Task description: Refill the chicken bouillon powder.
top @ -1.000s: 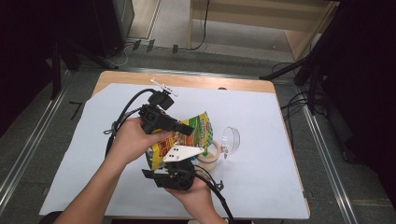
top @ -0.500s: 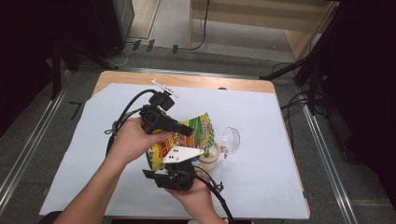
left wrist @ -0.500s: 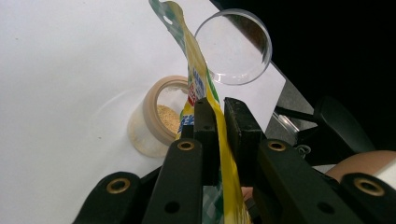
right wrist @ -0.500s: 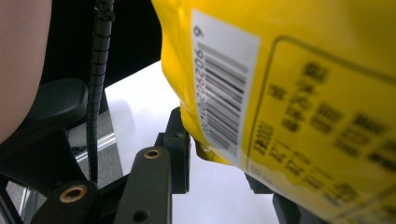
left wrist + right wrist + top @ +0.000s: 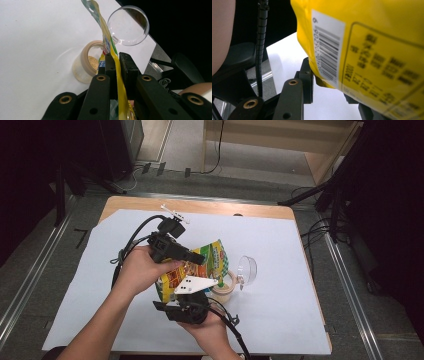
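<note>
Left gripper [image 5: 115, 62] fingers pinching the yellow bag [image 5: 200, 265]; right gripper [image 5: 187, 307] clamping its bottom. Tipped over the cup [image 5: 86, 62], some powder already in. Lid [image 5: 128, 25] beside cup, pour unfinished.

Glossy yellow plastic-film pouch [image 5: 192, 267] between matt black jaws; beyond the left gripper [image 5: 115, 62], a translucent, smooth plastic jar [image 5: 87, 62] and clear glossy lid [image 5: 128, 26] on matt white paper sheet [image 5: 280, 250].
</note>
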The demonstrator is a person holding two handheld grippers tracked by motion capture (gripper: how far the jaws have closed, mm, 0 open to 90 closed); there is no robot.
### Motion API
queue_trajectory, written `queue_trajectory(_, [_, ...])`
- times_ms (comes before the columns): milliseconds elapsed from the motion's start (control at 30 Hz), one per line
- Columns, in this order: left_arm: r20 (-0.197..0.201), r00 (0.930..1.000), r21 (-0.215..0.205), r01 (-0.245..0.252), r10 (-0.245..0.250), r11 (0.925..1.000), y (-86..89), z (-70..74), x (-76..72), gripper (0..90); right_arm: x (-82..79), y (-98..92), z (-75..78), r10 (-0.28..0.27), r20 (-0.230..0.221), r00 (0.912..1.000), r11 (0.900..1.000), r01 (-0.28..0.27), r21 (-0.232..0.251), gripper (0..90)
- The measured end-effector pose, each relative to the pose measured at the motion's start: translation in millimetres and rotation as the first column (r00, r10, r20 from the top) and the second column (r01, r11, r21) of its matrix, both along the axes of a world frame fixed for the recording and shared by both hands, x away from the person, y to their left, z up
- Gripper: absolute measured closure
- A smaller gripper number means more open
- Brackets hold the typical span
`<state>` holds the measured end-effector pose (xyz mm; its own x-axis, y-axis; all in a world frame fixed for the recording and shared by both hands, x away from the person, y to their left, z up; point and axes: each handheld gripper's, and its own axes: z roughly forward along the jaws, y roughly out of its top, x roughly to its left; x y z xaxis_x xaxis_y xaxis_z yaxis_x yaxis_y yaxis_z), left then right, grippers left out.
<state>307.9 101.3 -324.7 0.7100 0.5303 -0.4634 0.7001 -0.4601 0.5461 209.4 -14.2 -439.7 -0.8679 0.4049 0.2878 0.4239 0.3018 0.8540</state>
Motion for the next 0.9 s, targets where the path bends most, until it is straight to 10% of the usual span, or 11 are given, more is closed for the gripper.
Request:
queue_trajectory(767, [0.024,0.9996,-0.047,-0.016,0.017,0.9988,3.9,6.2,2.2,84.0,3.3,-1.3,10.9,0.014,0.006,0.9999,1.000,-0.014,0.010,66.9])
queue_trajectory(900, [-0.001,0.9998,-0.034,-0.017,0.017,0.9993,1.8,-1.9,5.6,83.7,8.0,0.5,3.6,0.025,-0.049,0.9985,1.000,-0.024,0.018,66.6])
